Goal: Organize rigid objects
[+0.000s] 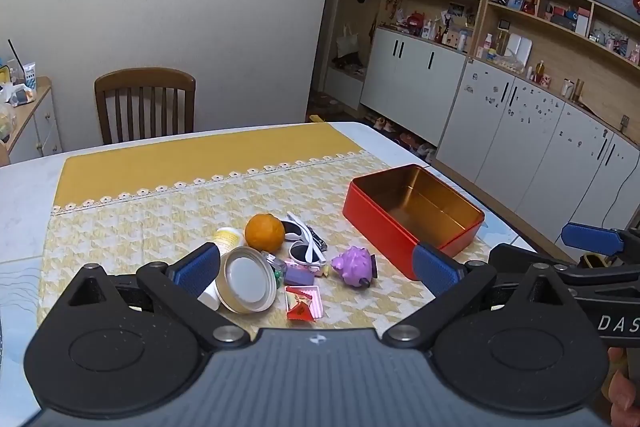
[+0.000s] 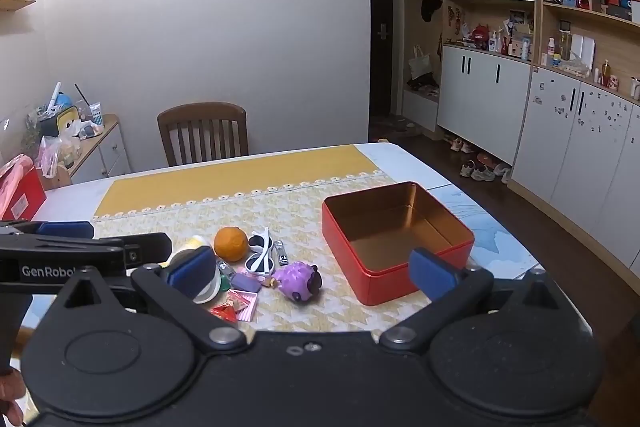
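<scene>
An open red tin [image 1: 404,227] with a gold inside stands empty on the patterned cloth, also in the right wrist view [image 2: 380,247]. Left of it lies a pile: an orange [image 1: 264,231], white sunglasses [image 1: 306,247], a purple toy [image 1: 354,267], a round metal lid [image 1: 248,279], a pink tray [image 1: 306,301] with red wrappers, nail clippers [image 2: 282,253]. My left gripper [image 1: 316,267] is open and empty, above the table's near side, over the pile. My right gripper [image 2: 312,273] is open and empty, beside it to the right.
A wooden chair [image 1: 146,103] stands at the table's far side. White cabinets and shelves [image 1: 520,87] line the right wall. A side cabinet with clutter [image 2: 76,139] is at the left. Shoes [image 2: 480,167] lie on the floor.
</scene>
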`<state>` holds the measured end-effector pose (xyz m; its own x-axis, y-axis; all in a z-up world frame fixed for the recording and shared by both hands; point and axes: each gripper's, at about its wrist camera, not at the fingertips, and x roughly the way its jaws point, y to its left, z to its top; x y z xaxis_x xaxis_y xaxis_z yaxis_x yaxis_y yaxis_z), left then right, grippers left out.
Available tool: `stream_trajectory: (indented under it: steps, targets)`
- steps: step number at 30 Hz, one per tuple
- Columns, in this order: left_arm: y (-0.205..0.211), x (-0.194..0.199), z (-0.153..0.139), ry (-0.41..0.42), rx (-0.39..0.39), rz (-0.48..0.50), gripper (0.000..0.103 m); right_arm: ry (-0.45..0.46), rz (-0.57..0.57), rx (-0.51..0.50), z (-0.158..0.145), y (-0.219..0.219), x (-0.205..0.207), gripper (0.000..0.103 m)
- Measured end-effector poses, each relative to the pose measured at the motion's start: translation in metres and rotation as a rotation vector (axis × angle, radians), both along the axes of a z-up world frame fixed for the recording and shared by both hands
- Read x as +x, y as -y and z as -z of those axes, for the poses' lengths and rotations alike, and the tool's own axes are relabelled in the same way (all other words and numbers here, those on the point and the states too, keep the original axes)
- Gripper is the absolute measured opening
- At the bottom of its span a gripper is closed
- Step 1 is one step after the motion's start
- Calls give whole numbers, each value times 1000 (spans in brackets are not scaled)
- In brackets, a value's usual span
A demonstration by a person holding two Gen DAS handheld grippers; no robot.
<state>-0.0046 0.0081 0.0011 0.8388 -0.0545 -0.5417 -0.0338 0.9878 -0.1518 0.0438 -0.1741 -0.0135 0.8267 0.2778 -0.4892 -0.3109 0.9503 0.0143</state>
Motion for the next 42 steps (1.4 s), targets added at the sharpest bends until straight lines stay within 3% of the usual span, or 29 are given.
stream_trajectory:
  steps: [18,42]
  targets:
    - [-7,-7,-2,8,-12,9,103,50,17,12,-3,-5,-17,103]
    - [-20,-5,-5,26,-18,3,103,31,-4,0,-4,-22,-16,103]
